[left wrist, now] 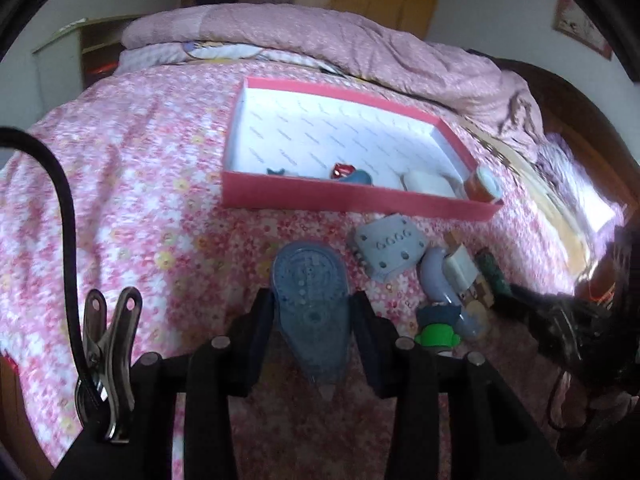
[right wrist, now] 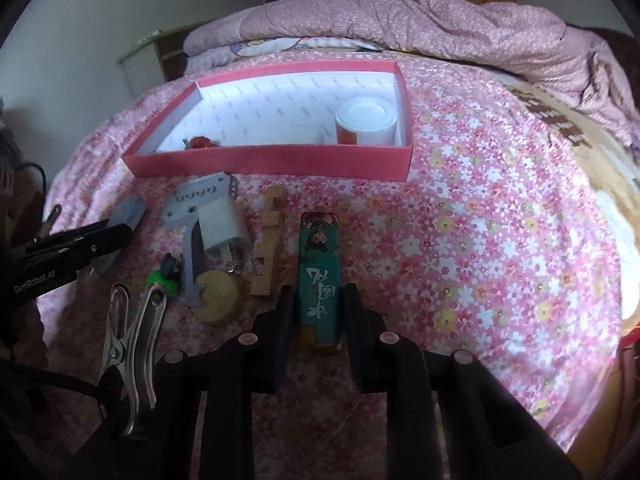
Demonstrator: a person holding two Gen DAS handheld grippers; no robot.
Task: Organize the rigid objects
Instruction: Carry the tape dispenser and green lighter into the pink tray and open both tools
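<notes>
My left gripper (left wrist: pixel 312 308) is shut on a blue translucent correction tape dispenser (left wrist: pixel 310 300), held just above the flowered bedspread. My right gripper (right wrist: pixel 318 300) is shut on a green painted tin case (right wrist: pixel 320 276) with white characters. A pink-walled box (left wrist: pixel 344 198) with a white floor lies ahead; it also shows in the right wrist view (right wrist: pixel 272 162). Inside it are a white tape roll (right wrist: pixel 366 122), a red trinket (right wrist: pixel 202 142) and a white block (left wrist: pixel 426 184). The left gripper's black finger (right wrist: pixel 80 240) shows at the left of the right wrist view.
Loose items lie in front of the box: a grey perforated plate (left wrist: pixel 390 250), a white plug adapter (right wrist: pixel 222 228), a wooden puzzle piece (right wrist: pixel 268 248), a round wooden disc (right wrist: pixel 218 294), a green-and-blue toy (left wrist: pixel 434 330). A folded pink quilt (left wrist: pixel 360 40) lies behind.
</notes>
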